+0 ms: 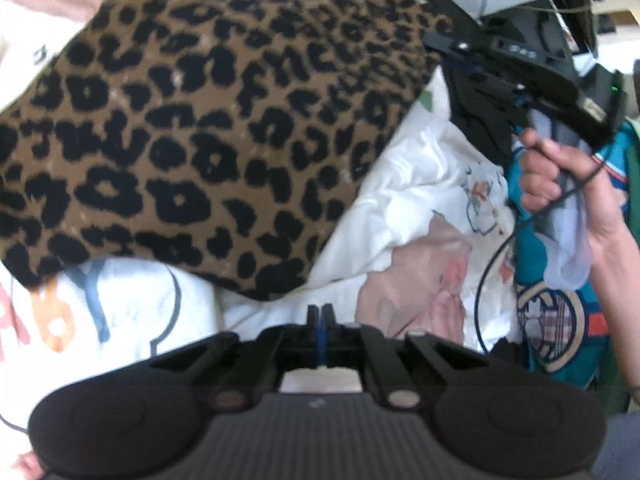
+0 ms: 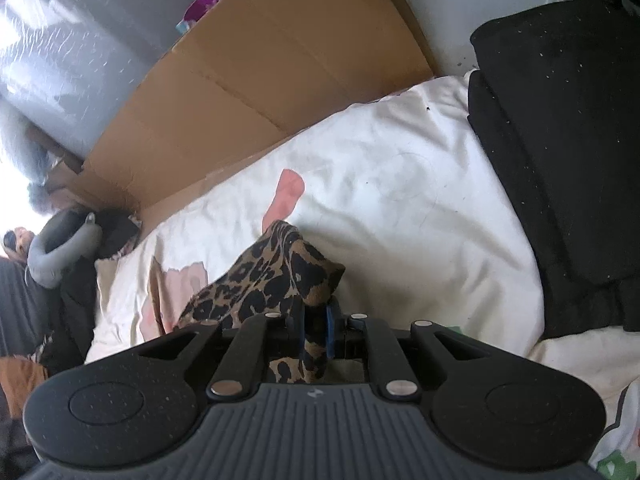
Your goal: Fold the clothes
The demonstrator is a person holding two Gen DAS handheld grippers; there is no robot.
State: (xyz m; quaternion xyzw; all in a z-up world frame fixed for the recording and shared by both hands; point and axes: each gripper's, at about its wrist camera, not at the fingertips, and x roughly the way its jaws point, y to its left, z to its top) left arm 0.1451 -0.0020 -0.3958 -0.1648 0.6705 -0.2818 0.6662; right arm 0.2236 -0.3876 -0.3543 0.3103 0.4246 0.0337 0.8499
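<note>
**Right claw pinching the leopard corner**

My right claw (image 2: 314, 332) pinches a corner of the leopard-print garment (image 1: 208, 120), which hangs lifted above the white printed bedsheet (image 1: 420, 168). My left claw (image 1: 320, 316) sits pressed together, empty, below the garment. I judge it best to grab the opposite corner and pull the cloth taut before laying it flat.

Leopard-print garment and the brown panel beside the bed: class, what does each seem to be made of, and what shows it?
Leopard-print garment: soft matt fabric, probably knit or fleece; it drapes and bunches limply.
Brown panel: corrugated cardboard by the look, matt brown with straight crease lines.
</note>
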